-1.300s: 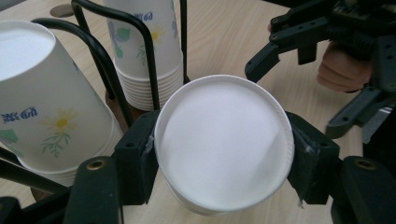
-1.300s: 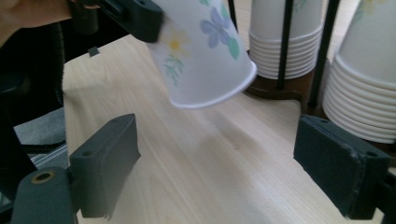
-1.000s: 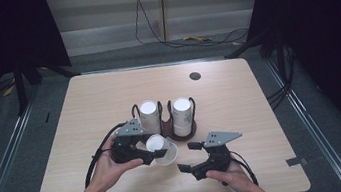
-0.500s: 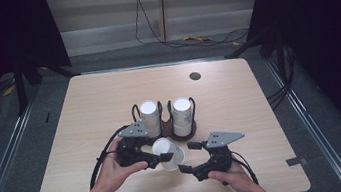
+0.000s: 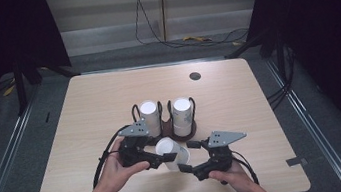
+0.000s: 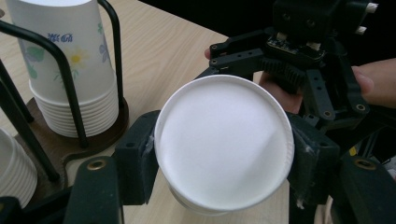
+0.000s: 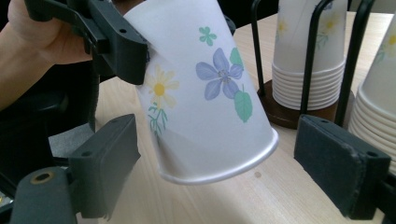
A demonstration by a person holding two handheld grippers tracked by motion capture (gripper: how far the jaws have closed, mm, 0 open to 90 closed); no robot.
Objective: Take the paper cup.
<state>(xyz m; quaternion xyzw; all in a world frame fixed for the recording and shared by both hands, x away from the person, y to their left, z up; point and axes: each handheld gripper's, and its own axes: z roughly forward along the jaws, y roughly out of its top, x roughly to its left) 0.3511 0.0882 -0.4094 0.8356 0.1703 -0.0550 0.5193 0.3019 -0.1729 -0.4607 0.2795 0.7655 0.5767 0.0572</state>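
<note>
— Since the earlier frame the left gripper [image 5: 159, 159] has carried its paper cup [image 5: 172, 152] a little toward the person and closer to the right gripper [image 5: 188, 166]; the right one hasn't budged.

— How are the jaws set?

— Left jaws are clamped on the cup's sides near its closed end; in the left gripper view the pads [image 6: 136, 158] press on either side of the white bottom [image 6: 224, 142]. The right jaws stand apart, one pad [image 7: 109, 161] on either side of the cup's rim end without touching it.

— So where is the cup exactly?

— Held tilted above the table [image 5: 86, 118], just in front of the wire holder [image 5: 166, 122], between the two grippers.

— And the progress?

— By my reading, one cup has been pulled from the two upside-down stacks [image 5: 150, 116] in the holder, so the picking is done. Left to do: the right gripper has to close on the rim end, probably to take it over or separate cups, then set it down. Whether it is one cup or several nested, I can't tell.
</note>
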